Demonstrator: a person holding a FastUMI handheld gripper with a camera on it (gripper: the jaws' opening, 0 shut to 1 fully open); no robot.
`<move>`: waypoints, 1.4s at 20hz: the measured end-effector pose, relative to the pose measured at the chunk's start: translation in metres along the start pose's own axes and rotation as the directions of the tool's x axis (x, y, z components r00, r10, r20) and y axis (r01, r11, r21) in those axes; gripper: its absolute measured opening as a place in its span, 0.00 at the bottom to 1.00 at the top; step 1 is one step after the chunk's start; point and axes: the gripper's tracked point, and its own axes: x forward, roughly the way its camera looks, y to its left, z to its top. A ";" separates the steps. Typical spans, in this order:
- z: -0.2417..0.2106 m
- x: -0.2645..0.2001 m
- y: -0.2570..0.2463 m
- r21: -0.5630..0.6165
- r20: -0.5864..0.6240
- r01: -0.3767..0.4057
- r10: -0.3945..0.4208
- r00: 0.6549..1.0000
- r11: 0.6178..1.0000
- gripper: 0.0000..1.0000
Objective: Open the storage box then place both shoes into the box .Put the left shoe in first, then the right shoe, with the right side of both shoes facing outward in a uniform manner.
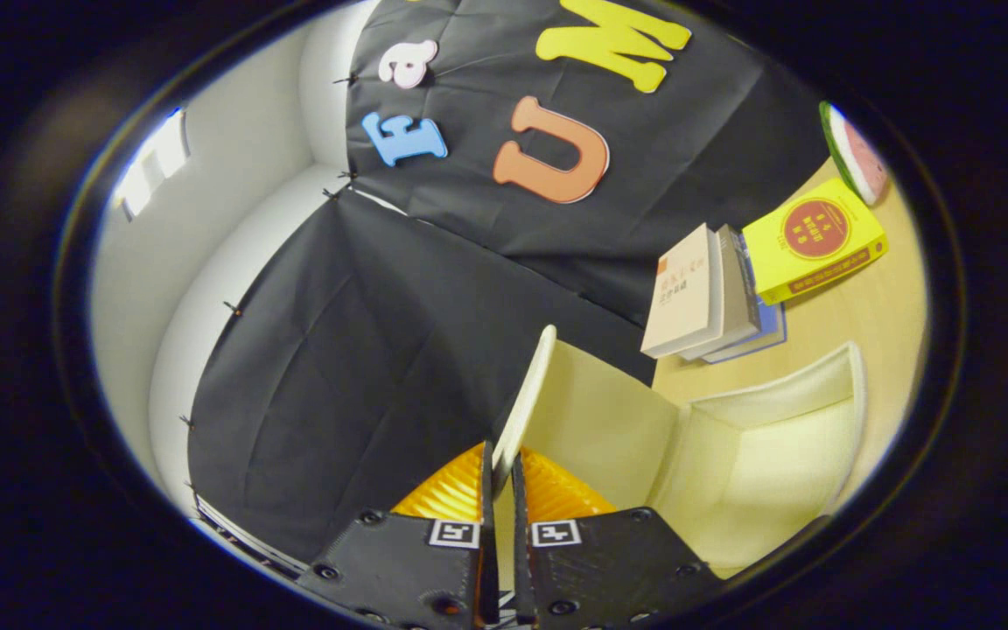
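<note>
Pinching thin cream plastic lid (526, 394) of pale storage box (758, 455) between nearly closed fingers (479, 490), both apparently pressing its edge; gripper (500, 477) tilted. Lid raised, box interior open just ahead. Beyond box on light wooden table (871, 306): stacked books (714, 293), yellow book (815, 238).

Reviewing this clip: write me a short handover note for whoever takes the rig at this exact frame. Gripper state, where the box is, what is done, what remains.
Gripper: fingers closed on the thin edge of the cream plastic lid of the storage box, both pressing on it.
Cream plastic storage box: on the light wooden tabletop, lid swung up on edge, interior open and holding no shoes as far as it is visible.
Beyond the box: three leaning books, a yellow box with a red circle and a watermelon-slice toy.
Done: box opened.
Left: release the lid, put in the left shoe, then the right, right sides outward.
</note>
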 end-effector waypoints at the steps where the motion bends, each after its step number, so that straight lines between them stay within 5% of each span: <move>1: -0.004 0.010 0.005 -0.012 -0.002 -0.001 0.001 1.000 1.000 0.08; 5: -0.024 0.048 0.013 -0.065 -0.022 0.029 -0.031 0.999 0.997 0.21; 11: -0.035 0.049 0.014 -0.131 -0.011 0.079 -0.081 0.997 0.988 0.93; 20: -0.017 -0.026 -0.032 -0.287 0.092 0.264 -0.248 0.964 0.921 0.94; 24: -0.002 -0.081 -0.076 -0.325 0.150 0.419 -0.391 0.908 0.848 0.94; 28: 0.005 -0.142 -0.127 -0.378 0.161 0.561 -0.544 0.823 0.736 0.95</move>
